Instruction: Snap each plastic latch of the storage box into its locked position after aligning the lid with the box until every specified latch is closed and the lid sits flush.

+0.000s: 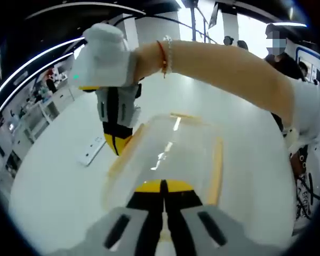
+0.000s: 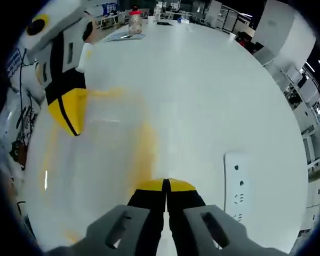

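A clear plastic storage box (image 1: pixel 170 152) with its lid on lies on the white table. Yellow latches run along its sides, one on the right (image 1: pixel 218 165) and one at the far end (image 1: pixel 181 115). My left gripper (image 1: pixel 164 186) is shut, its yellow tips against the box's near edge. My right gripper (image 1: pixel 117 143), held in a white-gloved hand, points down at the box's left edge. In the right gripper view the blurred box (image 2: pixel 90 154) lies to the left. My right gripper (image 2: pixel 165 185) is shut beside a yellow latch (image 2: pixel 144 149), and my left gripper (image 2: pixel 69 114) touches the box's far corner.
A white power strip (image 1: pixel 92 150) (image 2: pixel 236 186) lies on the table near the box. A jar with a red lid (image 2: pixel 134 20) stands at the table's far end. The person's bare forearm (image 1: pixel 229 69) reaches across above the box. Other people stand behind.
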